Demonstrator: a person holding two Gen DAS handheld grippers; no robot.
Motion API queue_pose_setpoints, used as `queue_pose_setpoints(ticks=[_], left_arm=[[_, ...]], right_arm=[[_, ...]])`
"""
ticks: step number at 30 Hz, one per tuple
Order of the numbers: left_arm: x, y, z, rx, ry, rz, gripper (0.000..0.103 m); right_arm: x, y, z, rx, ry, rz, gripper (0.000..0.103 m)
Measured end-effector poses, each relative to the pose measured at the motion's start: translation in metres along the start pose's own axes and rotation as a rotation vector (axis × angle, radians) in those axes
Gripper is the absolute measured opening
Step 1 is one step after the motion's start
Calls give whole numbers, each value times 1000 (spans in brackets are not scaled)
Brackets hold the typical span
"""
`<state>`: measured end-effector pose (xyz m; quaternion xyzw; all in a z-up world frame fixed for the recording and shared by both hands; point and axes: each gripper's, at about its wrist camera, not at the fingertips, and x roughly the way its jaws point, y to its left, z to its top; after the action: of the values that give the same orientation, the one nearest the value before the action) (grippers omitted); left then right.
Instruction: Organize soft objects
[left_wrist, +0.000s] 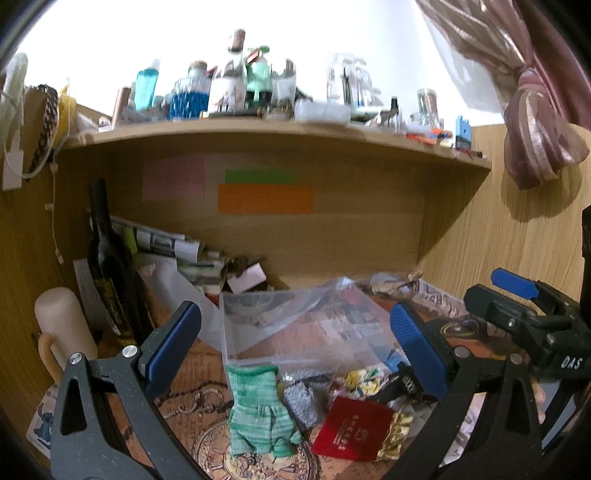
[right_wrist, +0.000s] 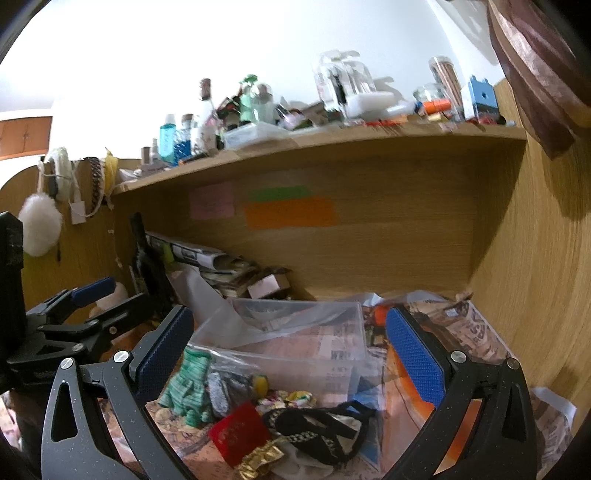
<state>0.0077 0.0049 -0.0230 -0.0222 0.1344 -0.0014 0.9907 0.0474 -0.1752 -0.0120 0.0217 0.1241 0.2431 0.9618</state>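
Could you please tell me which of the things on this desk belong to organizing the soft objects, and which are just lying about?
For the job:
green knit glove
grey knit piece
black strappy fabric
clear plastic bin
left tongs and right tongs, both open

Just lying about:
red packet
gold wrapper
dark wine bottle
newspapers

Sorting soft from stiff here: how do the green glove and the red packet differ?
The glove is knitted, mottled green fabric with a ribbed cuff; the red packet is flat, smooth and printed with gold lettering. The glove shows stubby finger shapes; the packet is a plain rectangle. The glove lies nearer the left gripper. Both lie loose on the desk, ungripped.
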Motion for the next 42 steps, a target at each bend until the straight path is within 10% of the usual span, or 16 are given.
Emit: queue_pose_setpoints(ticks=[16,29,42], left_arm=[[65,38,-65,-75,297,34,93],[91,52,-97,-127,437,11,60],[61,48,-89,-110,370,-9,30]], right_arm=[[36,-46,-57,45,249,-45,103],[59,-38,-79,41,355,75,68],[65,-36,-85,74,394,148,25]])
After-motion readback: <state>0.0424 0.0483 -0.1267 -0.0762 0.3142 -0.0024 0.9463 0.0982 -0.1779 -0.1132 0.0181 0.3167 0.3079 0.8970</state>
